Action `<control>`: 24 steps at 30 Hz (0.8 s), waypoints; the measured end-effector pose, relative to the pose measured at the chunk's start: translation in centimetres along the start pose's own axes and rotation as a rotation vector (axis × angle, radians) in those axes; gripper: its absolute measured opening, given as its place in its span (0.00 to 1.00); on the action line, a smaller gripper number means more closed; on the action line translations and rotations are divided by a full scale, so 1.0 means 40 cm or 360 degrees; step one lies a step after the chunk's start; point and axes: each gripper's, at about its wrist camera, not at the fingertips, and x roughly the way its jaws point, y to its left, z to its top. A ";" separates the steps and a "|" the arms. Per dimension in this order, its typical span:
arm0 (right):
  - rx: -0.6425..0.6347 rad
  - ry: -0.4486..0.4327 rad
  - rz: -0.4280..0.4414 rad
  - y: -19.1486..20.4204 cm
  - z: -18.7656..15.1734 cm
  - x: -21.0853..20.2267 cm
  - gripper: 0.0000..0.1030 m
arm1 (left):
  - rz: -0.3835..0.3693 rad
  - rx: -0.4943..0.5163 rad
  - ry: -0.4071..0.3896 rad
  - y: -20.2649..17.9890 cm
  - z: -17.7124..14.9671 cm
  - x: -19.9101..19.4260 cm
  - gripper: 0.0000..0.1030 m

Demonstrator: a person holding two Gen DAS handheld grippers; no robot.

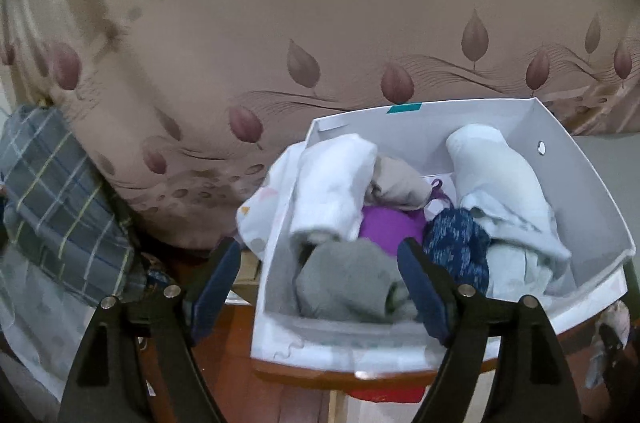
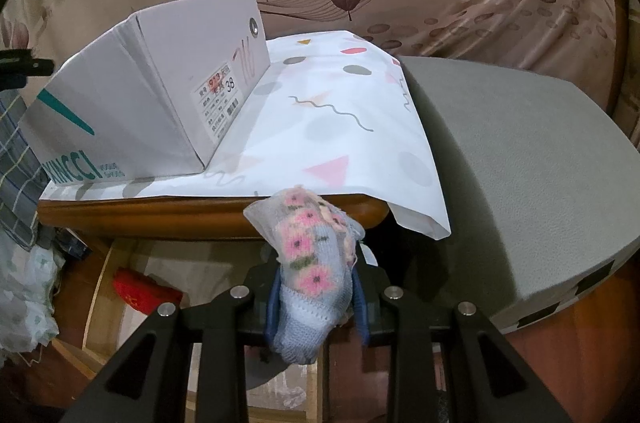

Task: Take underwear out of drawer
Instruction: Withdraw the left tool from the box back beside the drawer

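My left gripper (image 1: 316, 287) hangs open, nothing between its jaws, straddling the white box's (image 1: 592, 191) left wall. The grey roll (image 1: 348, 283) lies lower centre, lengthwise between them. My right gripper (image 2: 316, 303) grips a floral knit bundle (image 2: 308, 255).

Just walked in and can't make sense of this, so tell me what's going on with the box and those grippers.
A person works two handheld grippers over a white shoe box full of rolled clothing on a cloth-covered wooden table. The right gripper is clamped on a light blue knitted item with pink flowers, held just off the table's front edge. The left gripper is open and empty, its jaws wide over the box's near corner, above a grey roll and beside a purple piece.
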 end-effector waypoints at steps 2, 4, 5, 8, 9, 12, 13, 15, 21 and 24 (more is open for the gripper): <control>-0.0006 -0.0009 -0.0009 0.002 -0.001 -0.001 0.28 | 0.0099 -0.0019 -0.0038 0.005 -0.042 -0.022 0.76; -0.0016 -0.0013 -0.0017 0.004 -0.002 -0.001 0.28 | 0.0144 -0.0055 -0.0079 0.014 -0.089 -0.042 0.76; -0.0022 -0.0018 -0.0023 0.006 -0.003 -0.001 0.28 | 0.0173 -0.0091 -0.0073 0.020 -0.116 -0.048 0.76; -0.0036 -0.0028 -0.0033 0.012 -0.006 -0.006 0.28 | 0.0244 -0.0187 -0.0059 0.034 -0.189 -0.052 0.77; -0.0036 -0.0032 -0.0019 0.013 -0.006 -0.009 0.28 | 0.0267 -0.0213 -0.0045 0.037 -0.213 -0.049 0.77; -0.0036 -0.0037 -0.0006 0.014 -0.006 -0.018 0.28 | 0.0295 -0.0274 0.0035 0.041 -0.287 -0.030 0.77; -0.0030 -0.0049 0.0001 0.012 -0.005 -0.024 0.28 | 0.0294 -0.0293 0.0064 0.042 -0.309 -0.018 0.77; -0.0051 -0.0062 -0.0021 0.015 0.001 -0.033 0.28 | 0.0296 -0.0327 0.0120 0.044 -0.342 0.008 0.77; -0.0058 -0.0080 0.0007 0.024 0.035 -0.074 0.28 | 0.0294 -0.0402 0.0216 0.056 -0.421 0.066 0.77; -0.0068 -0.0081 0.0025 0.026 0.067 -0.095 0.28 | 0.0296 -0.0396 0.0255 0.063 -0.438 0.083 0.77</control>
